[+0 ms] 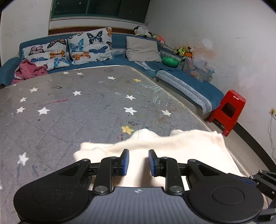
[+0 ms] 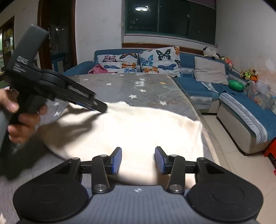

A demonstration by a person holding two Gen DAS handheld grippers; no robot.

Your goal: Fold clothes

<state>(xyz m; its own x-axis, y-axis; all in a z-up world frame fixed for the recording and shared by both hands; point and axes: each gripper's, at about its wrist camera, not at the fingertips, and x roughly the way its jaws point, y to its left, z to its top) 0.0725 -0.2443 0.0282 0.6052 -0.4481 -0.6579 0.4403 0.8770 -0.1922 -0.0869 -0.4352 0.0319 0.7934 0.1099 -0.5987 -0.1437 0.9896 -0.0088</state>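
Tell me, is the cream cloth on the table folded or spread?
Folded, it seems: the cream cloth lies as a compact, thick-looking bundle with rounded edges near the corner of the table.

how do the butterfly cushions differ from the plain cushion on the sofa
The butterfly cushions are white with coloured butterflies; the plain cushion is solid grey-beige. The butterfly cushions sit side by side nearer the pink cloth; the plain cushion stands alone towards the corner. All lean on the blue sofa back.

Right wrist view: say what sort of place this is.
Probably a home living room: a blue corner sofa with butterfly cushions, soft toys on its back, and a night-dark window.
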